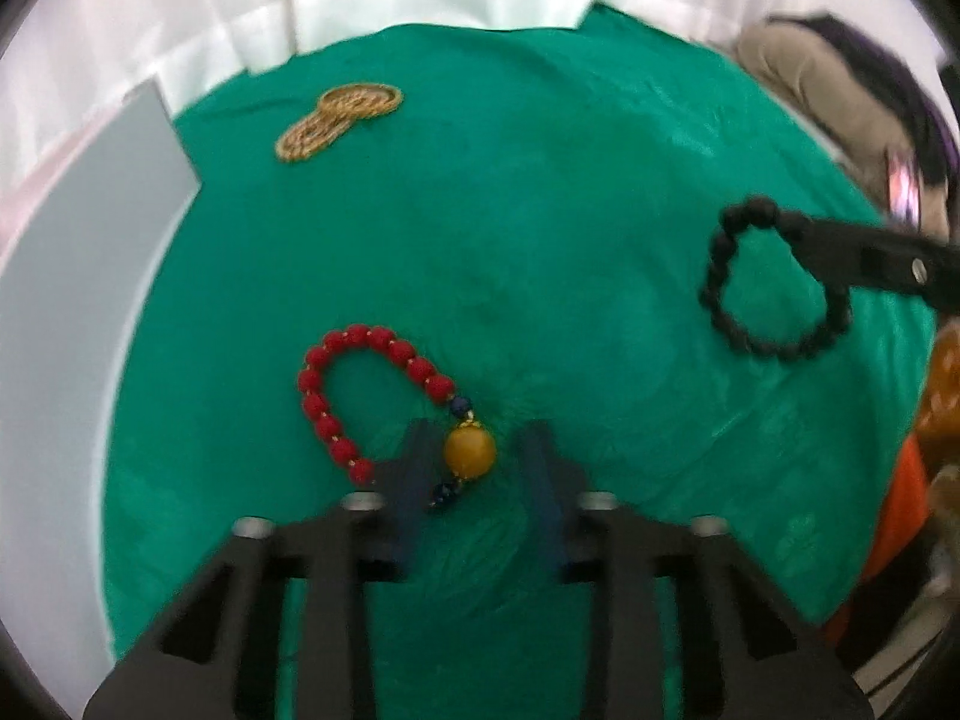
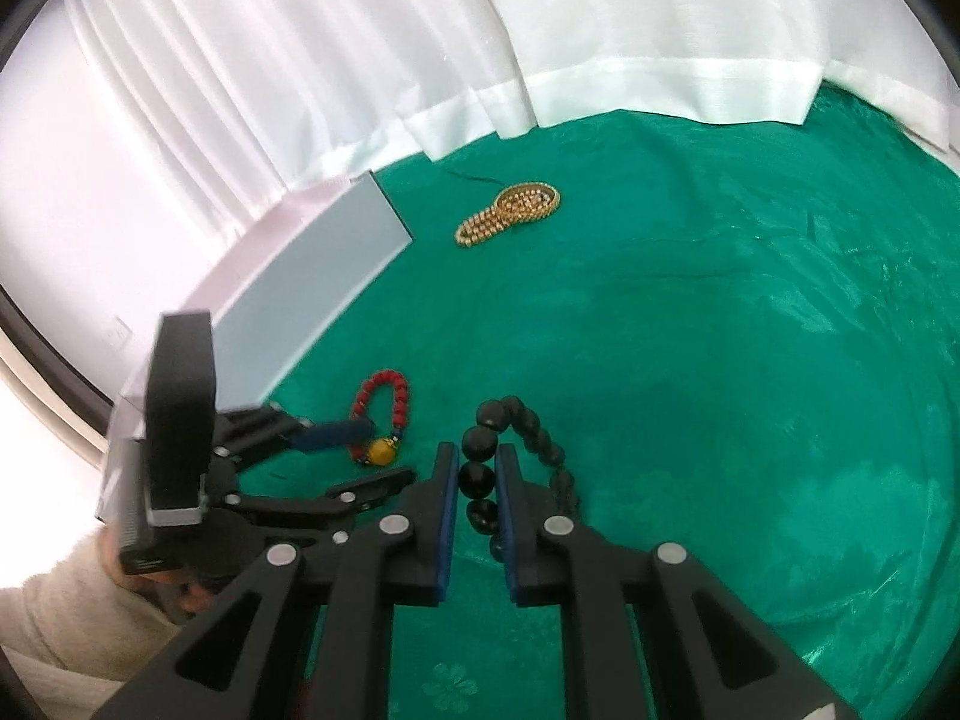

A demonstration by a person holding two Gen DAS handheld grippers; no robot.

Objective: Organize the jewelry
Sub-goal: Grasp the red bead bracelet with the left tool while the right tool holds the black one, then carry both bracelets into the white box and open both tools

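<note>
Our grippers (image 2: 476, 468) are black plastic with blue pads (image 2: 445, 516) and silver screws (image 2: 393, 524); a cream knitted sleeve (image 2: 54, 618) covers our left arm.

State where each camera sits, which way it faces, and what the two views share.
Left wrist: on the left tool, facing its open fingers around the red bracelet's yellow bead.
Right wrist: on the right tool, fingers shut on the black bracelet; a sleeve shows.
Shared: green cloth, gold chain, both bracelets.
</note>
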